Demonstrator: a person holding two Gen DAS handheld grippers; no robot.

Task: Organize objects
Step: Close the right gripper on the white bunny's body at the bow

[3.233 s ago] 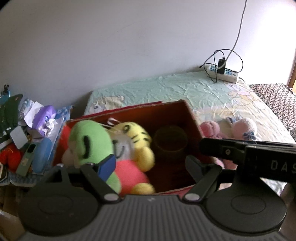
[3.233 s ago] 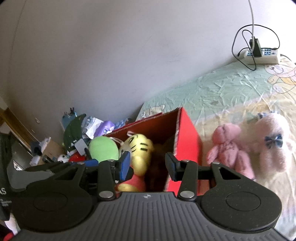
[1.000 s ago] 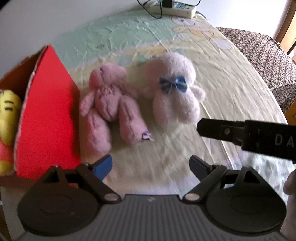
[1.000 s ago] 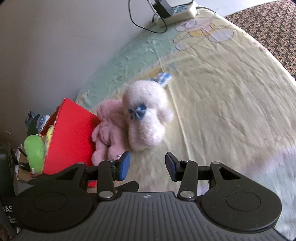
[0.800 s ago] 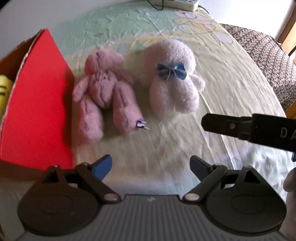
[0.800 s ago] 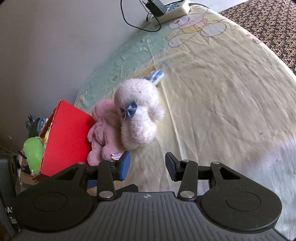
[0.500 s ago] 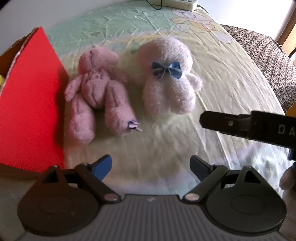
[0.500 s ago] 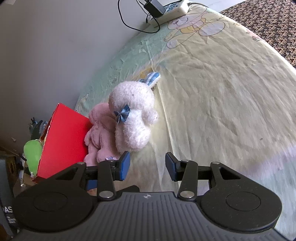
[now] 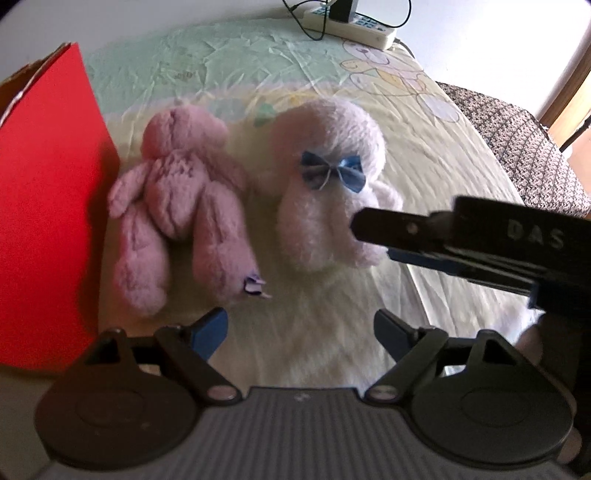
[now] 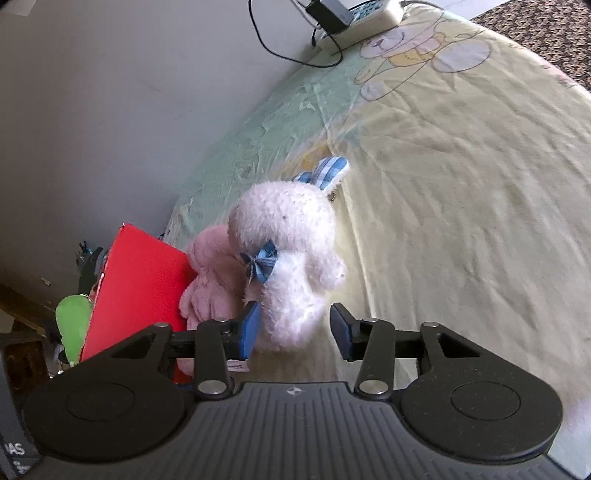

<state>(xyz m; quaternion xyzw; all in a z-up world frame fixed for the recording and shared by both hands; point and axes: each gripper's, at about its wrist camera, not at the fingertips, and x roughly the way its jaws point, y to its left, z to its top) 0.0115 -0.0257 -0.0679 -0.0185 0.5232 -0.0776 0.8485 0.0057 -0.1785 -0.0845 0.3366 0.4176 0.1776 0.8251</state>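
Note:
A pale pink plush rabbit point(image 9: 325, 192) with a blue bow lies on the bed sheet, next to a darker pink plush bear point(image 9: 177, 206). A red box point(image 9: 44, 221) stands to their left. My left gripper point(image 9: 301, 330) is open and empty, just short of both toys. My right gripper point(image 10: 293, 330) is open, its jaws on either side of the rabbit's point(image 10: 291, 258) lower body without closing on it. The right gripper also reaches in from the right of the left wrist view point(image 9: 373, 230). The bear point(image 10: 210, 280) lies between rabbit and box point(image 10: 140, 288).
A power strip point(image 9: 351, 26) with cables lies at the far edge of the bed by the wall. A green plush point(image 10: 72, 317) sticks out of the red box. A patterned blanket point(image 9: 524, 147) covers the bed's right side. Open sheet point(image 10: 461, 184) lies right of the rabbit.
Both grippers left the red box and swung right to the two pink toys. Over the last second the right gripper has closed in until its open jaws flank the rabbit.

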